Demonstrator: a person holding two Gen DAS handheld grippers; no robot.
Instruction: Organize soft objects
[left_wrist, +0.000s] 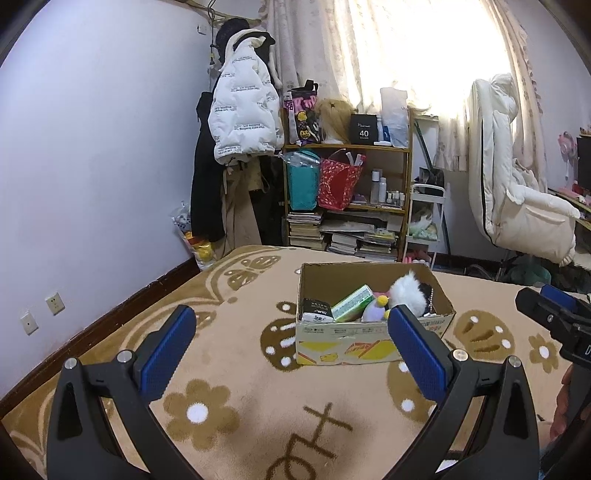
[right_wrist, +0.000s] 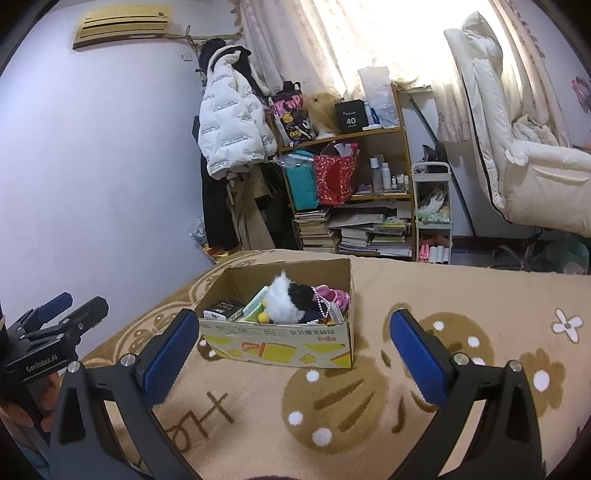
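Observation:
An open cardboard box (left_wrist: 373, 345) (right_wrist: 280, 341) stands on a beige patterned blanket. Inside lie a white and black plush toy (left_wrist: 408, 293) (right_wrist: 291, 301), a small purple plush (left_wrist: 375, 308), a pink soft item (right_wrist: 334, 295), a green carton (left_wrist: 352, 302) and a black packet (right_wrist: 223, 308). My left gripper (left_wrist: 291, 349) hangs open above the blanket, just short of the box's front wall, nothing between its fingers. My right gripper (right_wrist: 291, 350) is open too, in front of the box, and shows at the right edge of the left wrist view.
The blanket (left_wrist: 240, 387) covers a bed that ends at a lilac wall on the left. Beyond it stand a cluttered wooden shelf (left_wrist: 347, 184) with bags and books, hanging coats (left_wrist: 240, 118), and a white padded chair (right_wrist: 524, 155). A hand (right_wrist: 22, 406) holds the left gripper.

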